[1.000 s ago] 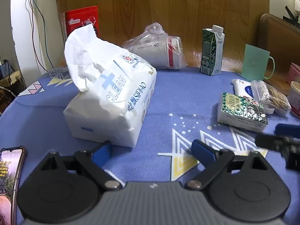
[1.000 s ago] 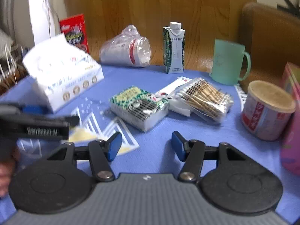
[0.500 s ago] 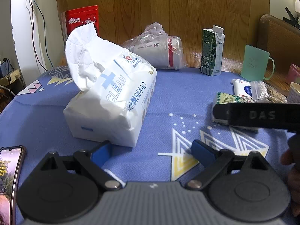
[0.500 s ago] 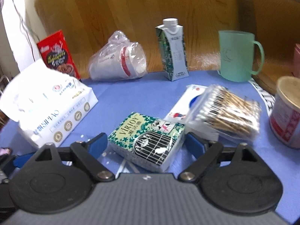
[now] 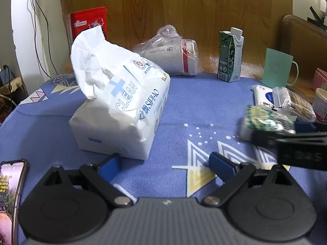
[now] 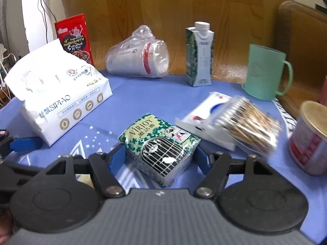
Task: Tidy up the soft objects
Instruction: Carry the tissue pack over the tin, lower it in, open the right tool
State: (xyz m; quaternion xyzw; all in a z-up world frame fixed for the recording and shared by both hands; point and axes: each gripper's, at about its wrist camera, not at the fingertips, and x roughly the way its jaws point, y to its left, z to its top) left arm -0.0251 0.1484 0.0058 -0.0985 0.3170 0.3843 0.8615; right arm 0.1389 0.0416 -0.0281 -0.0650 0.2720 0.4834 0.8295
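On the blue patterned tablecloth (image 5: 204, 106), going left to right in the left wrist view: a phone (image 5: 12, 185) lies at eight o'clock by the edge, then the big white tissue pack (image 5: 122, 110) stands just beyond the left gripper (image 5: 165, 164), whose jaws stand wide apart with nothing between them, the left fingertip just short of the pack's near corner. Behind the pack, at eleven o'clock, a red snack bag (image 5: 90, 22) leans on the wooden panel. At twelve o'clock a bagged stack of paper cups (image 5: 173, 55) lies on its side; a green milk carton (image 5: 231, 55) stands upright at one o'clock, a mint mug (image 5: 278, 69) at two.

In the right wrist view the right gripper (image 6: 159, 157) has its jaws closing around the small green tissue packet (image 6: 161, 145), which sits between the blue fingers (image 6: 116, 157); they look to touch both sides, though how firmly I cannot tell. At two o'clock from the packet a flat white pack (image 6: 206, 108) lies under a bag of cotton swabs (image 6: 251, 124), blurred. At three o'clock stands a red-and-white tub (image 6: 308, 138)
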